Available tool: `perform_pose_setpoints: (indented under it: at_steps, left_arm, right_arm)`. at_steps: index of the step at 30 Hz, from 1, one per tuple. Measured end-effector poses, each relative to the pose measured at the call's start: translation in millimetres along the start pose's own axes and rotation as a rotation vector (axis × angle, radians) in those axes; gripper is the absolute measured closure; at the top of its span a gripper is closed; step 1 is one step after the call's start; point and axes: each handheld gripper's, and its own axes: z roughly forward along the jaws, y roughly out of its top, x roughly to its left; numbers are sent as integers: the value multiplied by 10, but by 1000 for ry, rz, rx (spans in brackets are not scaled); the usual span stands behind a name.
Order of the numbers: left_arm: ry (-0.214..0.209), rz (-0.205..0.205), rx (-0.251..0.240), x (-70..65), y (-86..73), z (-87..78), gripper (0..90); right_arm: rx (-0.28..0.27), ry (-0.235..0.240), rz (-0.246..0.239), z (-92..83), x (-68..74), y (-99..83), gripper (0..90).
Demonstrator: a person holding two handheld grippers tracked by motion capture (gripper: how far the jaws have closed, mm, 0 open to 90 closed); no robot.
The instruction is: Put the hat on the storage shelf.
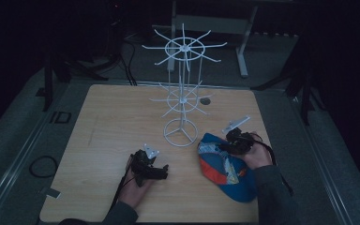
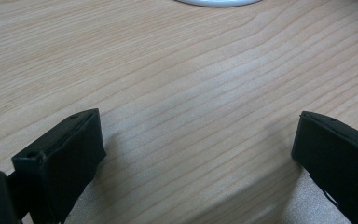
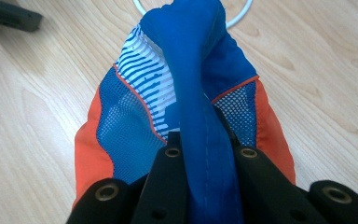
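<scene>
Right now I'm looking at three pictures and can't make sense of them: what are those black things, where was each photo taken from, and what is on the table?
No robot here: a person holds a two-jaw tool in each hand. The wide picture comes from a fixed camera above the wooden table. The other two come from small cameras riding on each tool, looking along its black jaws.

The left gripper rests low over bare wood, jaws wide apart, holding nothing. The right gripper has its jaws closed on a blue fold of a cap, which is blue, orange and white-striped with mesh panels. Behind both stands a white wire display rack with two tiers of spokes and a ring base.
</scene>
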Motion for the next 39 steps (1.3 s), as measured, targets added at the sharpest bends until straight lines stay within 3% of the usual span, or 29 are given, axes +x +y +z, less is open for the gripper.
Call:
perform_pose_setpoints:
  at_steps: [21, 39]
  left_arm:
    - [-2, -1, 2, 0, 1, -1, 26]
    - [-1, -1, 2, -1, 1, -2, 26]
  right_arm:
    - [-168, 24, 8, -363, 67, 2, 886]
    - [-260, 11, 9, -617, 90, -48, 888]
